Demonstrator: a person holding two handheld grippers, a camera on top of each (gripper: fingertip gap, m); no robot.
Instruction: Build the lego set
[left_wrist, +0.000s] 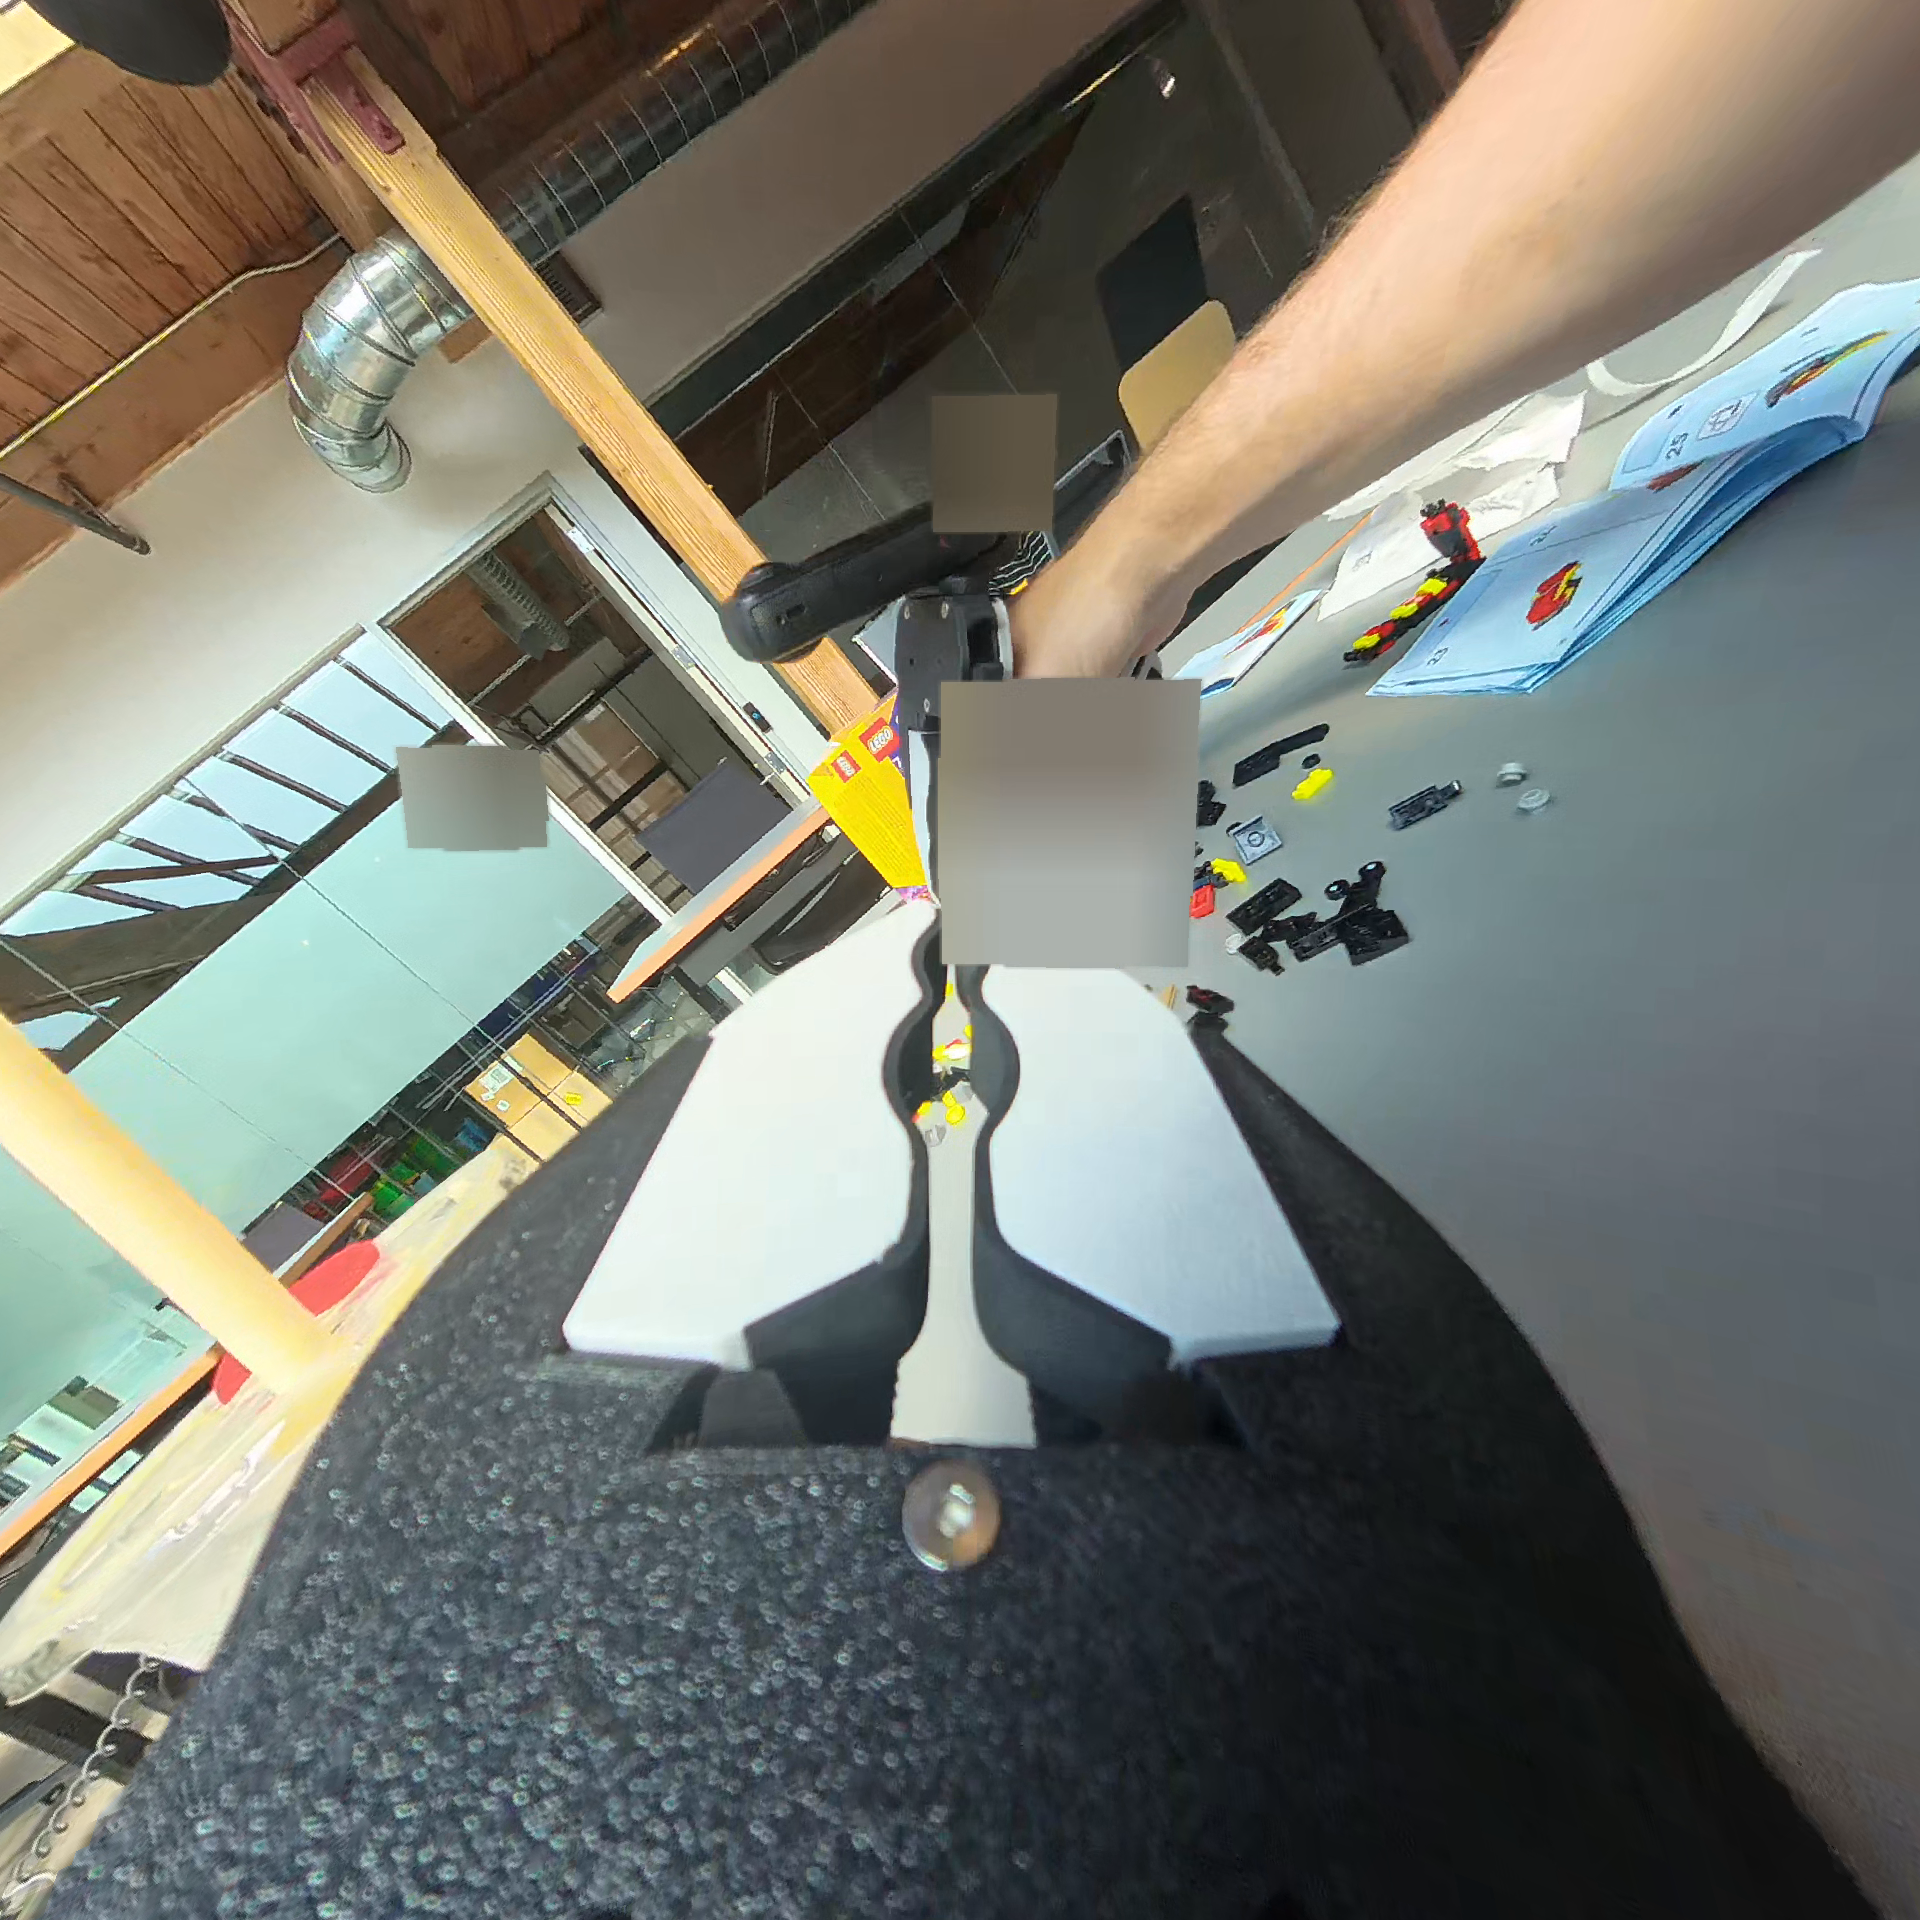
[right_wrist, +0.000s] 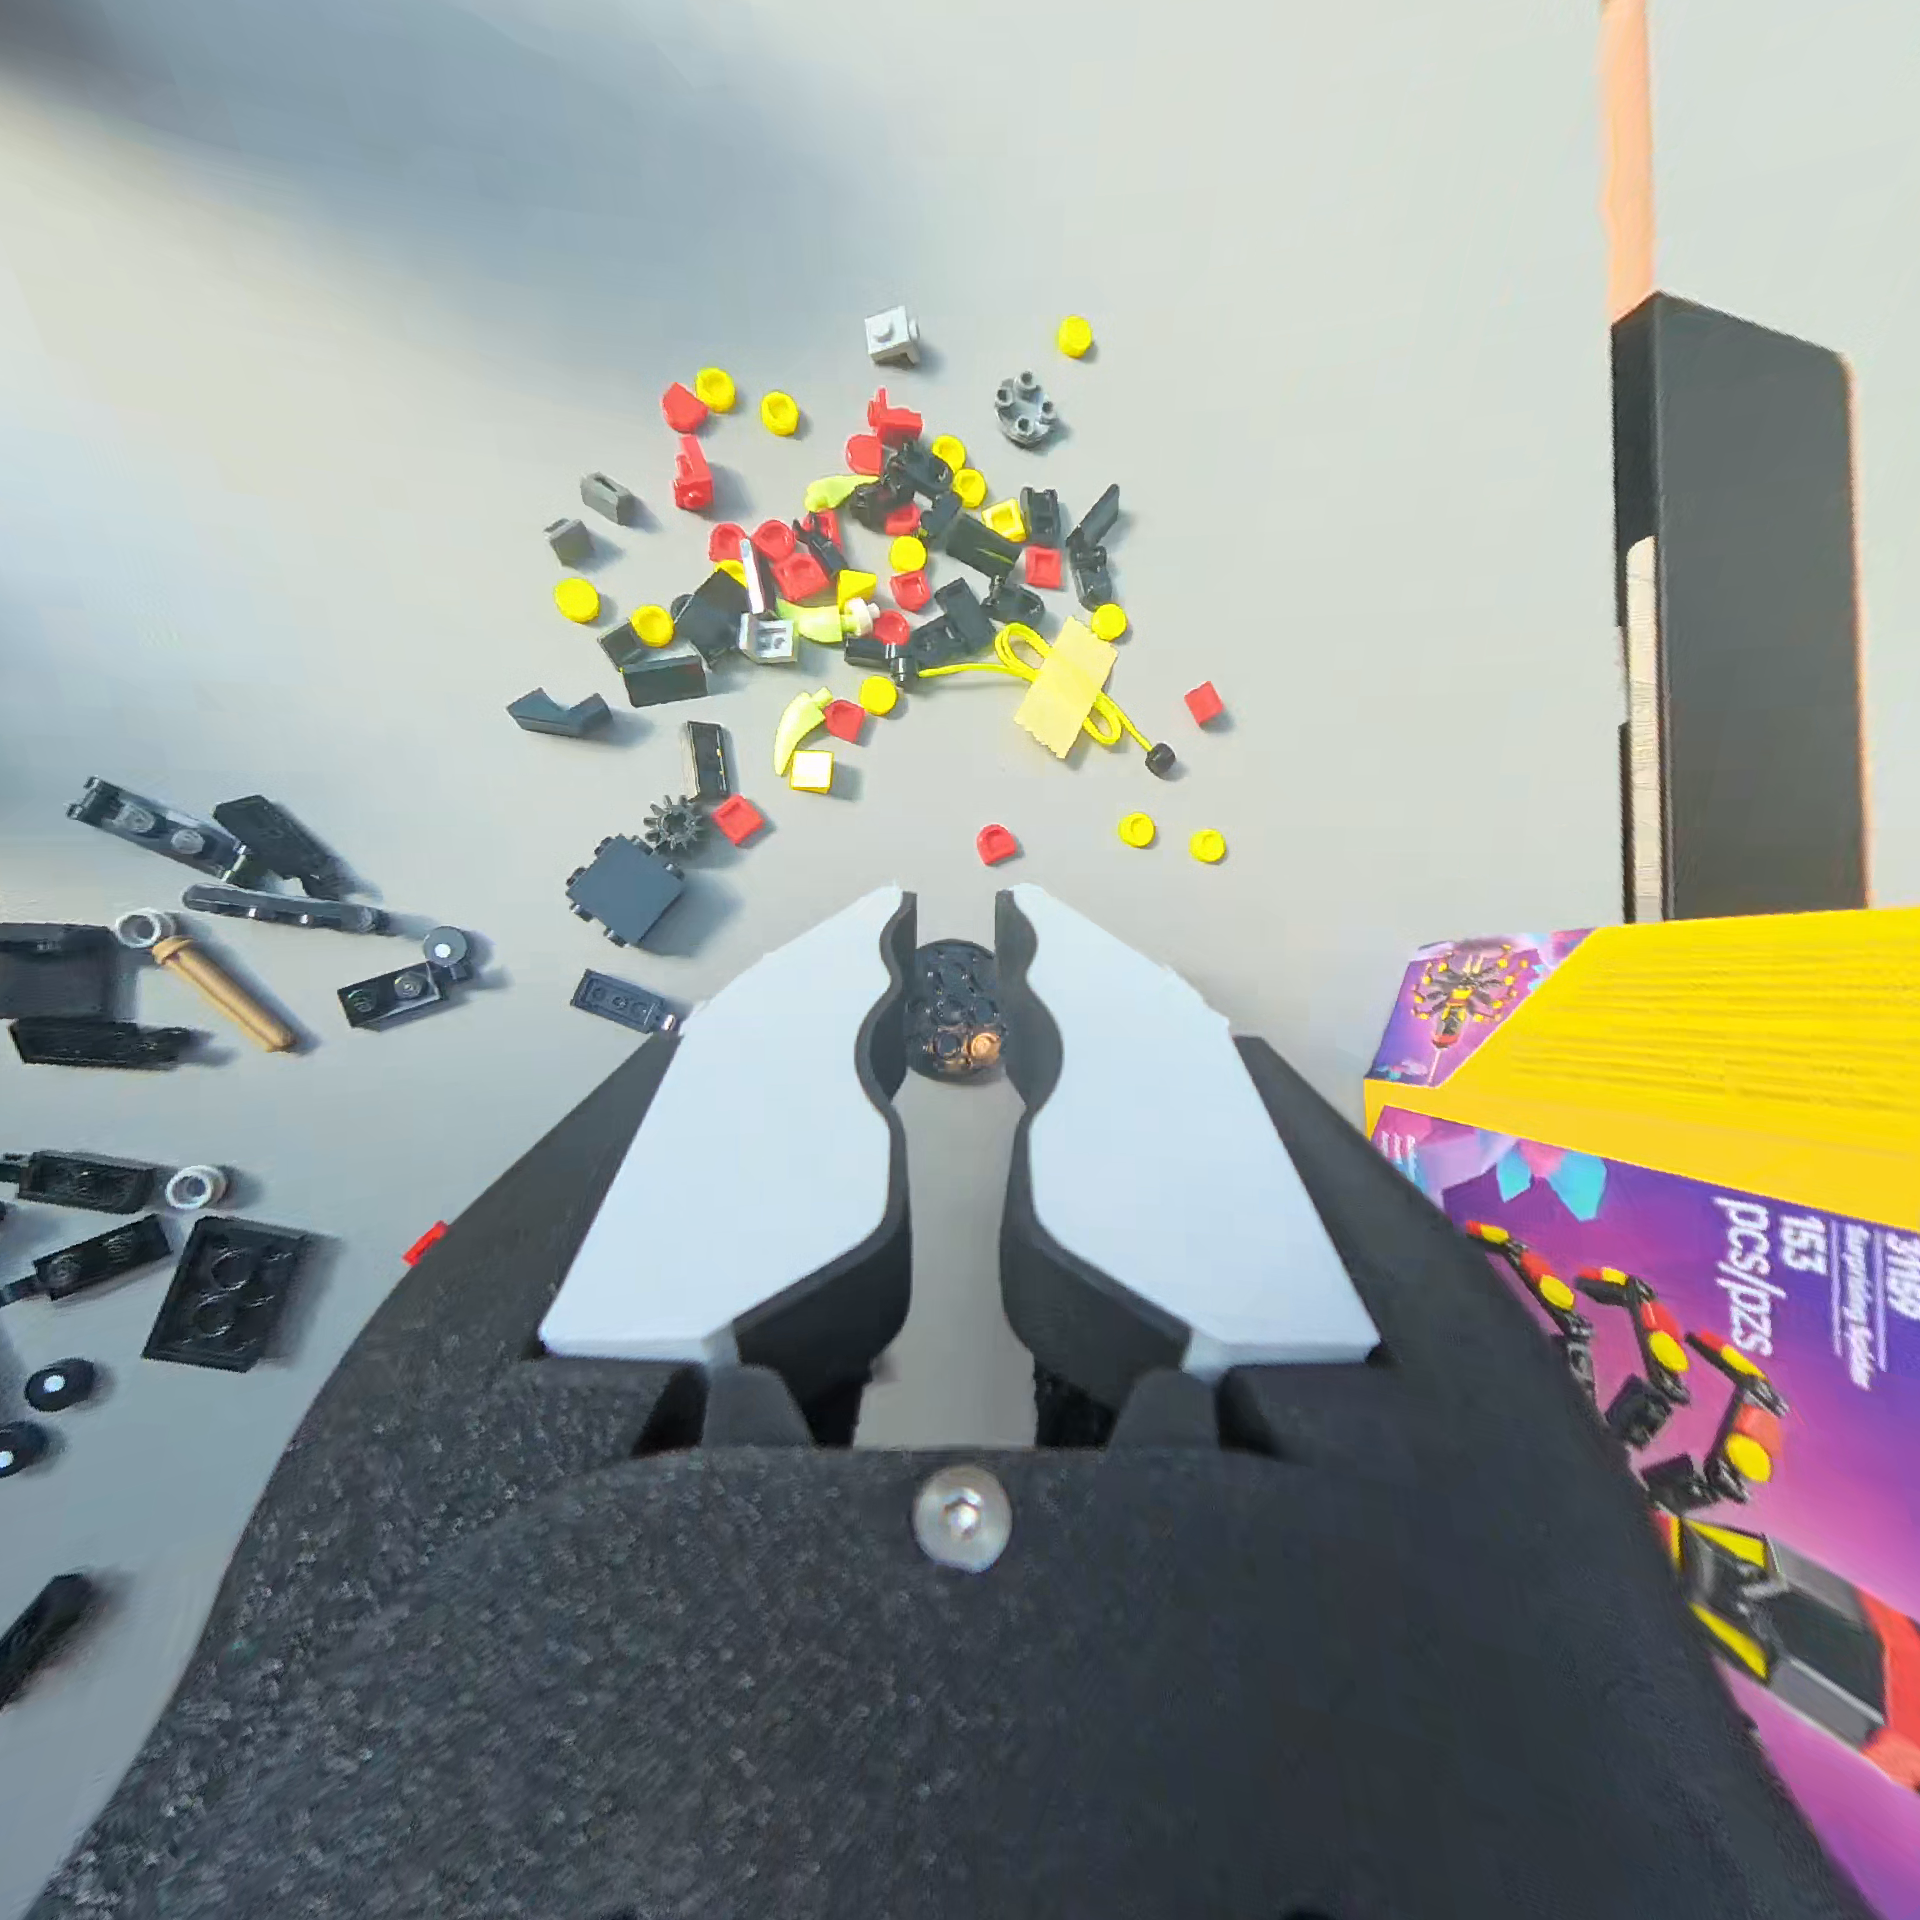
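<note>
Loose red, yellow and black bricks (right_wrist: 862, 582) scattered in a pile; black round studded piece (right_wrist: 954, 1013) wedged upright, near a half-built red-and-black model (left_wrist: 1423, 592).

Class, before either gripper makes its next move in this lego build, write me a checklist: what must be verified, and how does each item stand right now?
1. Right gripper holds a part: ok. A black round studded piece sits between its fingers.
2. That grip is firm: cannot tell. The fingertips stand apart past the piece.
3. Left gripper is free: ok. Its fingers are nearly together with nothing between them.
4. Loose parts are sorted within view: ok. The red, yellow and black pile lies ahead of the right gripper; the larger black plates lie to its left.
5. Instruction booklet is open: ok, though the page cannot be checked.
6. Partly built red and black model is upright: ok, beside the booklet.
</note>
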